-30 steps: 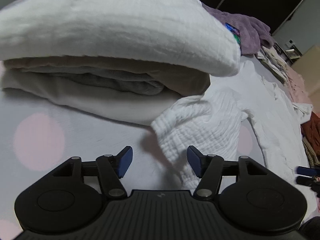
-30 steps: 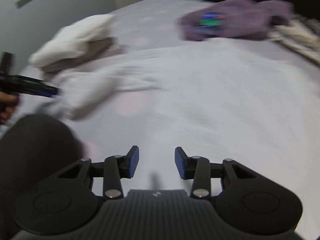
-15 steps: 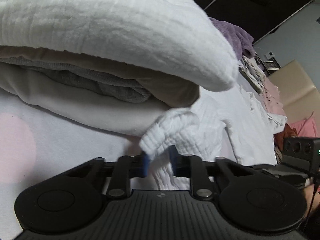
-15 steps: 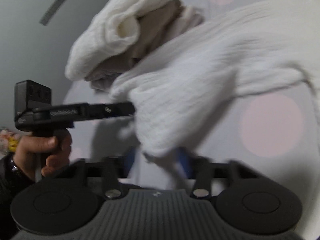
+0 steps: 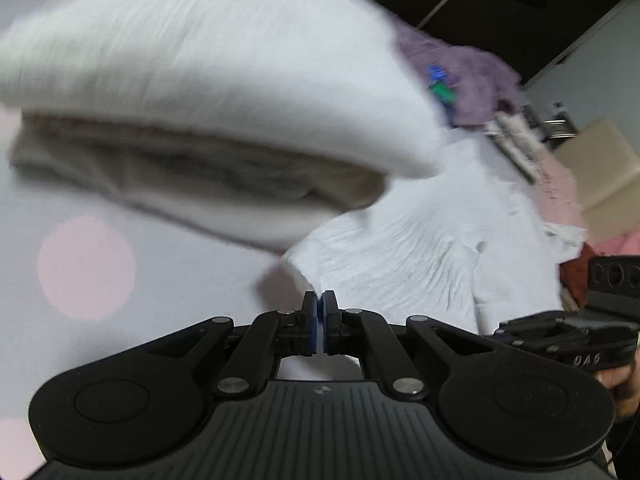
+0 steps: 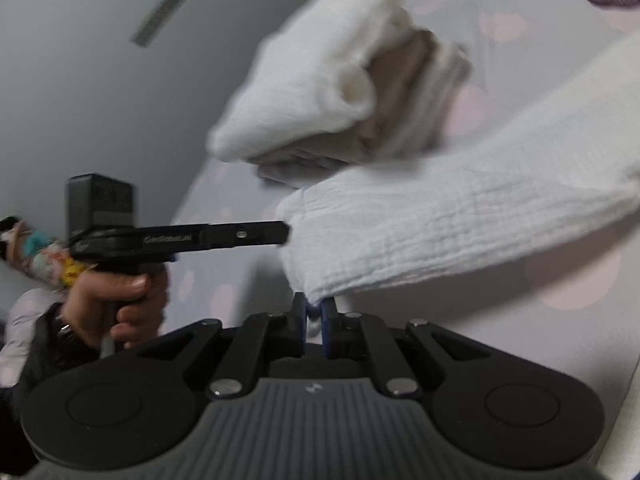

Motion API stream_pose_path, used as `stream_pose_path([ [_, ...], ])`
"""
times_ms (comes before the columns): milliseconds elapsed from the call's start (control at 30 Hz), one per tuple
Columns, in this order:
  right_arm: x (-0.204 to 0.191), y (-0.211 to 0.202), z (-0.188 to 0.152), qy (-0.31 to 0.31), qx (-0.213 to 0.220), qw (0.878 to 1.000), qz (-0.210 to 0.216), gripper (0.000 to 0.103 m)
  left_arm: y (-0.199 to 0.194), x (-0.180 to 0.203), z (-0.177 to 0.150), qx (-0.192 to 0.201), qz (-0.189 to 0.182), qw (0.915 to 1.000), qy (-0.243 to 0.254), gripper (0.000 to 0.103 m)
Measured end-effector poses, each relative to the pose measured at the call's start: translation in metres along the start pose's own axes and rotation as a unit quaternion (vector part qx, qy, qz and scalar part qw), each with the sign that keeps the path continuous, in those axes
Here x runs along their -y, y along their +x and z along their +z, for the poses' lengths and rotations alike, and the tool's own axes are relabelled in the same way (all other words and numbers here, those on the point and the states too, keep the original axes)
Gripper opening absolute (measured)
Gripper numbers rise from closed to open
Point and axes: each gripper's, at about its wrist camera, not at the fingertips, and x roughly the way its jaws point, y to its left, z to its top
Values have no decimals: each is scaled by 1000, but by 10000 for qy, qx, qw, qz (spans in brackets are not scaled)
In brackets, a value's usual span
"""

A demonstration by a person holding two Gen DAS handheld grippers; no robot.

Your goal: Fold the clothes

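Observation:
A white crinkled garment (image 5: 420,256) lies spread on the pale sheet, and its sleeve (image 6: 460,224) reaches toward me. My left gripper (image 5: 319,308) is shut, pinching one corner of the sleeve's cuff. The right wrist view shows the left gripper (image 6: 280,234) from the side, with a hand under it and its tips at the cuff's upper edge. My right gripper (image 6: 315,312) is shut on the cuff's lower corner. The right gripper's body (image 5: 560,340) shows at the right edge of the left wrist view.
A stack of folded clothes (image 5: 200,100), white over beige and grey, stands just behind the sleeve (image 6: 320,92). A purple garment (image 5: 472,76) and more loose clothes (image 5: 556,184) lie further back. The sheet (image 5: 86,268) has pink dots. A grey wall (image 6: 80,80) rises at the left.
My left gripper went from open to shut on the cuff. The right gripper swung left across the bed to the sleeve and shut on it. The cuff now lies stretched between them.

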Motion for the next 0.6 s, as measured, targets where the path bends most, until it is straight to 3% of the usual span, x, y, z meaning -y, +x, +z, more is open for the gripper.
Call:
stream_pose_path([
  [100, 9, 42, 2, 198, -553, 9971, -489, 16, 18, 2, 0, -155, 340, 9993, 46, 1],
  [167, 9, 48, 3, 256, -612, 9954, -696, 29, 19, 11, 0, -159, 653, 9974, 257, 1],
  [300, 5, 40, 3, 238, -600, 9935, -941, 30, 10, 29, 1, -81, 1207, 9900, 721, 7],
  [333, 3, 30, 3, 94, -565, 9931, -1028, 35, 5, 33, 0, -13, 1255, 9887, 816, 7],
  [367, 0, 19, 2, -67, -528, 9922, -1124, 46, 0, 38, 1, 53, 1269, 9879, 891, 8],
  [400, -1, 9, 2, -200, -460, 9914, -1210, 50, -5, 43, 1, 116, 1230, 9879, 937, 9],
  [600, 21, -53, -16, -400, 241, 9761, -2121, 52, -11, 86, 4, 304, 699, 9889, 1274, 19],
])
